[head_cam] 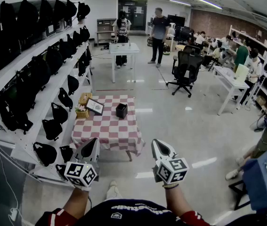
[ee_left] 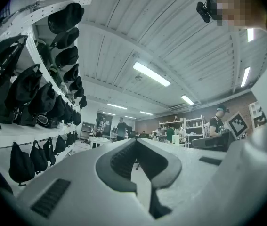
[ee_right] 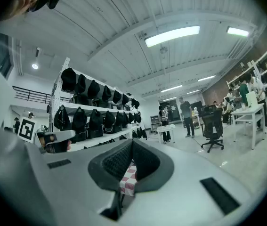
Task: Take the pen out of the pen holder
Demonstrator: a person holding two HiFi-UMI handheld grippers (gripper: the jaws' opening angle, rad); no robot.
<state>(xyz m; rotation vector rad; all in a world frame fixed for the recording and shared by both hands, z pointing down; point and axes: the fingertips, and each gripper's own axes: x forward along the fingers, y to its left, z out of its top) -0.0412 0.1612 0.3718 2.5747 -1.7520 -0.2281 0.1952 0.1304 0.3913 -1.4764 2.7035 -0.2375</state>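
Low before you, short of the checkered tabletop (head_cam: 109, 132), you hold both grippers about level, side by side, pointing ahead. Your left gripper (head_cam: 94, 144) has its fingers (ee_left: 122, 160) pressed together on nothing. Your right gripper (head_cam: 157, 145) is the same, fingers (ee_right: 115, 162) closed and empty. Near the tabletop's far edge stands the black pen holder (head_cam: 121, 110), well apart from both; its contents are too small to make out. A basket (head_cam: 82, 111) sits at the far left corner.
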